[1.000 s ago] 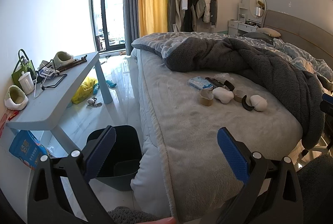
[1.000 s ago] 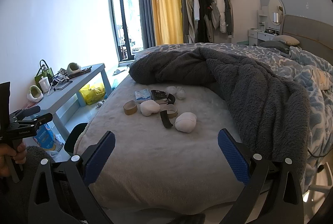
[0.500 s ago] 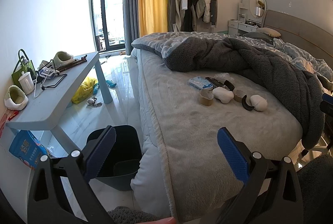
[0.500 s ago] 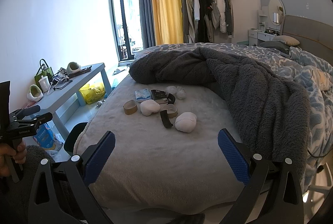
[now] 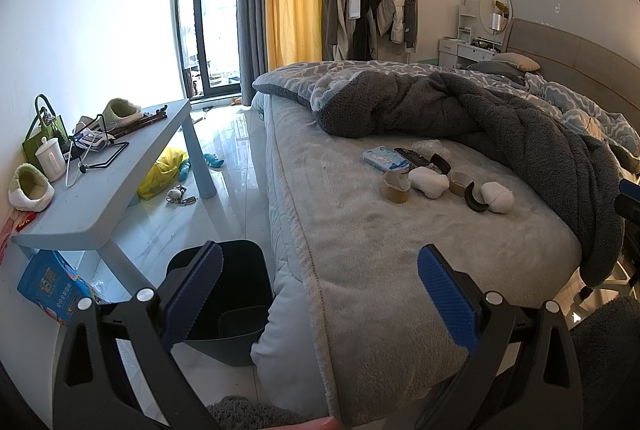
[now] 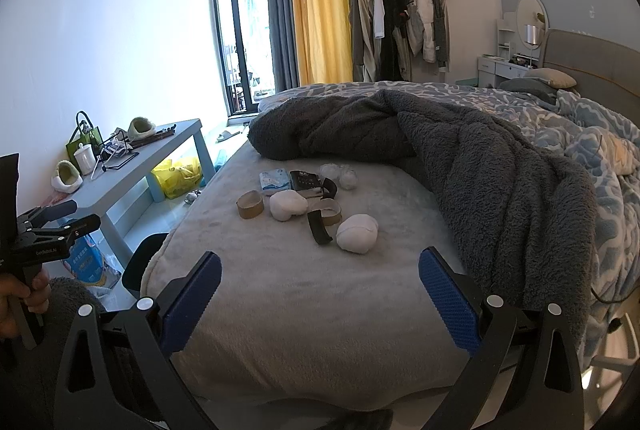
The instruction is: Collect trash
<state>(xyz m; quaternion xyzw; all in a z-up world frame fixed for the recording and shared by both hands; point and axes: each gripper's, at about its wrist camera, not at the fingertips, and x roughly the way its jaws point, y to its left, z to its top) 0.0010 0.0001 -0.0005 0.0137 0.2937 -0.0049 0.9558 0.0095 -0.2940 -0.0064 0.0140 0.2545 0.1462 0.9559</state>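
Note:
Trash lies in a cluster on the grey bed [image 6: 280,294]: a brown tape roll [image 6: 250,204], a second tape roll [image 6: 329,211], a white crumpled wad [image 6: 287,204], another white wad [image 6: 357,232], a black curved strip [image 6: 319,227], a tissue pack [image 6: 274,181], a black wrapper [image 6: 304,183] and clear plastic balls [image 6: 340,174]. The same cluster shows in the left wrist view, with the tape roll [image 5: 395,187] and the white wad [image 5: 429,182]. A dark bin [image 5: 224,294] stands on the floor by the bed's corner. My left gripper [image 5: 320,294] and right gripper [image 6: 320,294] are both open, empty, short of the cluster.
A light blue table [image 5: 96,190] on the left carries slippers, a white cup [image 5: 50,159] and a green bag. A yellow bag [image 5: 164,172] lies under it and a blue pack [image 5: 52,286] on the floor. A dark fleece blanket [image 6: 480,166] covers the bed's right side.

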